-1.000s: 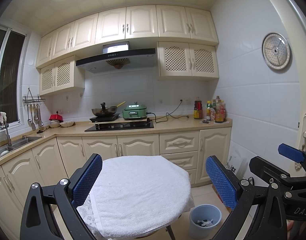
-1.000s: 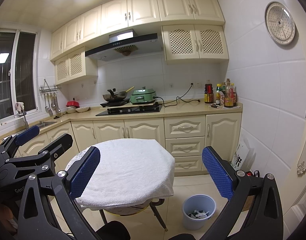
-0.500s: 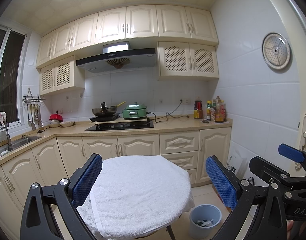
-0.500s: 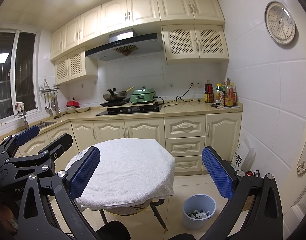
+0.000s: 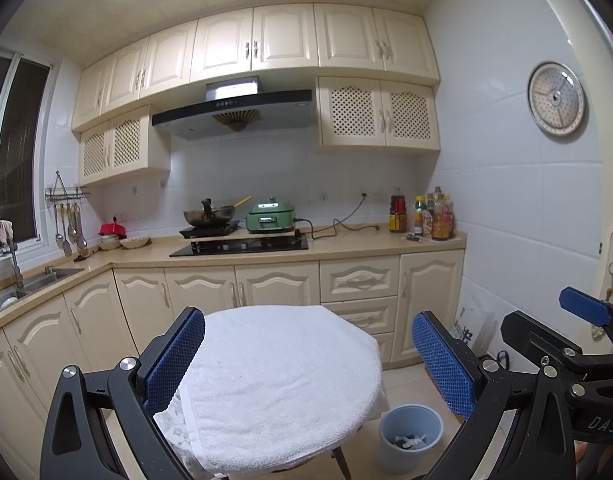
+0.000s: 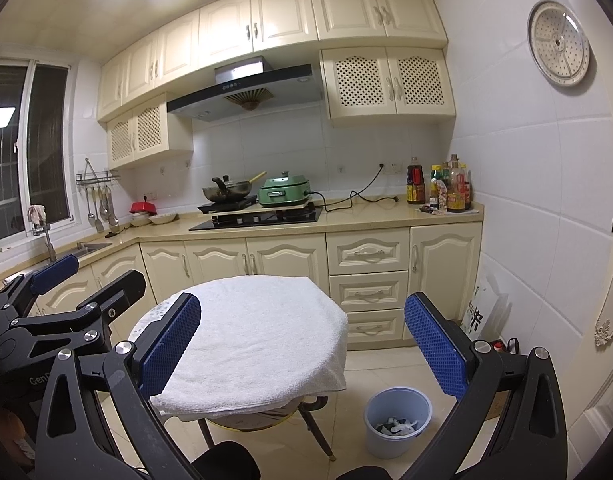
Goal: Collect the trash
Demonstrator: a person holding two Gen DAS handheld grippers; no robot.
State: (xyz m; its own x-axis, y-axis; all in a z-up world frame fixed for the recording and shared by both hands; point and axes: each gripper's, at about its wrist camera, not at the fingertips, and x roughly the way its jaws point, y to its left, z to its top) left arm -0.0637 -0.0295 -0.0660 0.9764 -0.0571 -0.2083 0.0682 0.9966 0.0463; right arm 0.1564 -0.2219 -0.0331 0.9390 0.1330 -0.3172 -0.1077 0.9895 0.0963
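Both the left tongs (image 5: 308,364) and the right tongs (image 6: 302,348) gape wide, holding and touching nothing, above the round white-towelled table (image 6: 258,336). The light blue plastic bin (image 6: 398,420) with scraps of trash (image 6: 398,426) stands on the floor, right of the table. Only the right view shows the table's legs.

bin (image 6: 398,420) right of table (image 6: 246,344)
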